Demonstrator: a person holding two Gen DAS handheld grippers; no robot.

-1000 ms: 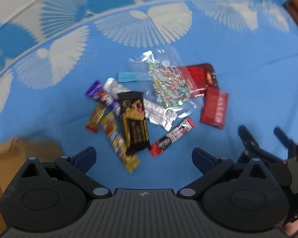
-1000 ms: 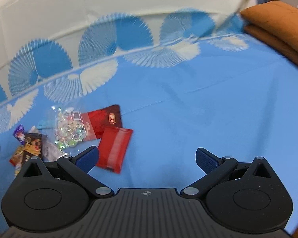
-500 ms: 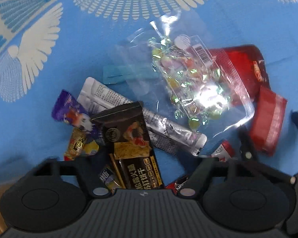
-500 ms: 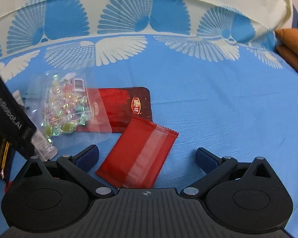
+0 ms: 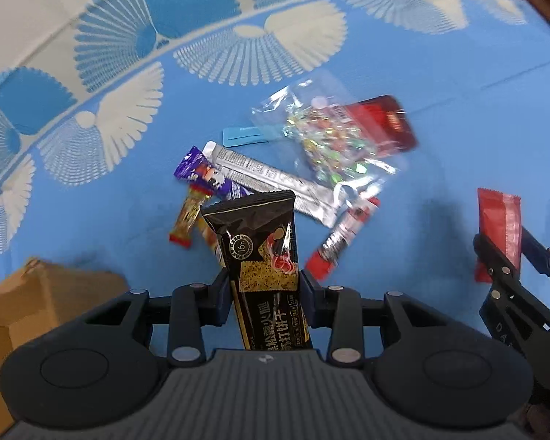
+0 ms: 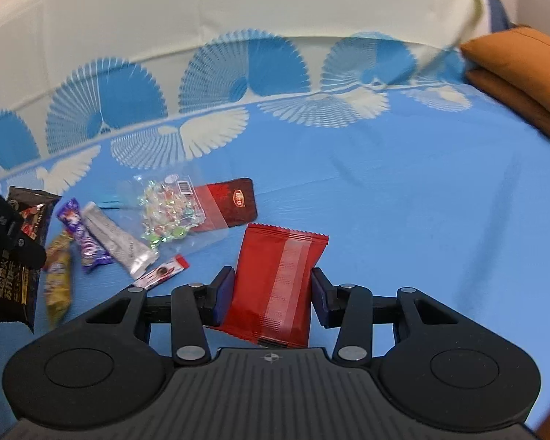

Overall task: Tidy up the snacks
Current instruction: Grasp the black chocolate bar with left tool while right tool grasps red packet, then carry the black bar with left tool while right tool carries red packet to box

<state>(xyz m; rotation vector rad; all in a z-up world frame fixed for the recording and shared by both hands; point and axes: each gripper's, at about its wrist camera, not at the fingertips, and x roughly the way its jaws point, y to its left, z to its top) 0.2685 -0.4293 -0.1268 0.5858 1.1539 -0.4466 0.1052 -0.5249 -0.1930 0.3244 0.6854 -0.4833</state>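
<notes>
Covering nearly everything in view is a blue cloth (image 6: pixel 385 190) printed with cream and blue fan shapes, smooth apart from a few creases, with a brown cardboard box (image 5: pixel 25 304) at its near left edge. Next in size, a clear crinkly bag of foil-wrapped candies (image 5: pixel 330 143) lies partly over a flat dark red packet (image 5: pixel 388 121). The left gripper (image 5: pixel 266 293) has its jaws clamped on a long glossy black snack bar (image 5: pixel 264 256) with gold print, held up off the cloth and pointing away from the camera. The right gripper (image 6: pixel 271 293) has its jaws pinched on a rectangular red wrapper (image 6: pixel 275 278) with a paler band and serrated ends, also lifted. On the cloth between box and candy bag lie slimmer pieces: a silver foil stick (image 5: pixel 271 179) just beside a purple wrapper (image 5: pixel 209 176), a red-and-silver stick (image 5: pixel 344 234), and a small yellow-and-red candy bar (image 5: pixel 189 216), loosely overlapping in 1 heap.
</notes>
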